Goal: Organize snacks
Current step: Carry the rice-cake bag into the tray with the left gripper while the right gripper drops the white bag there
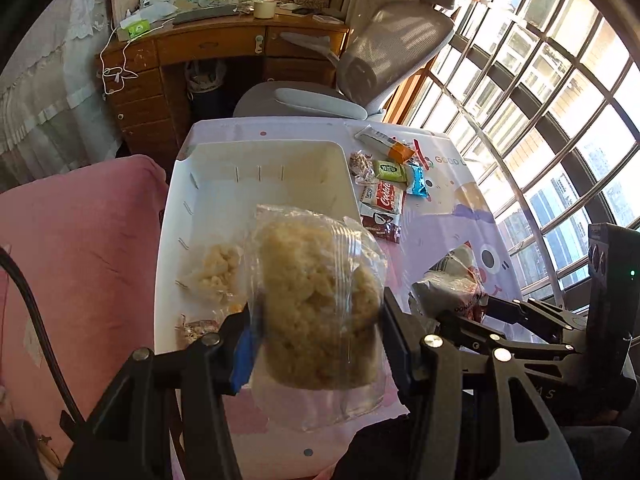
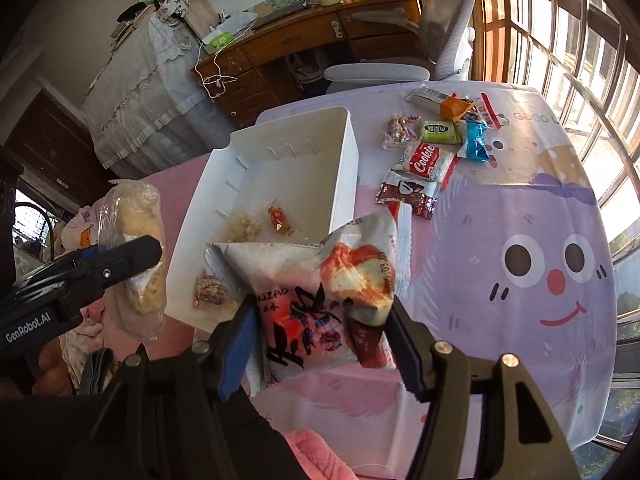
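Observation:
My left gripper (image 1: 316, 320) is shut on a clear bag of puffed rice cake (image 1: 320, 300), held above the near end of the white bin (image 1: 256, 152); the bag also shows in the right wrist view (image 2: 140, 256). My right gripper (image 2: 320, 320) is shut on a white and red snack packet (image 2: 308, 296), held over the bin's near right corner (image 2: 344, 152). Inside the bin lie a small pale snack (image 2: 244, 228), an orange candy (image 2: 280, 220) and a brown wrapped sweet (image 2: 208, 290).
Several loose snacks lie on the cartoon tablecloth (image 2: 520, 208) right of the bin: a red cookie pack (image 2: 426, 162), a brown packet (image 2: 408, 196), a green pack (image 2: 438, 130), a blue one (image 2: 476, 140). An office chair (image 1: 384, 52) and wooden desk (image 1: 208, 44) stand behind.

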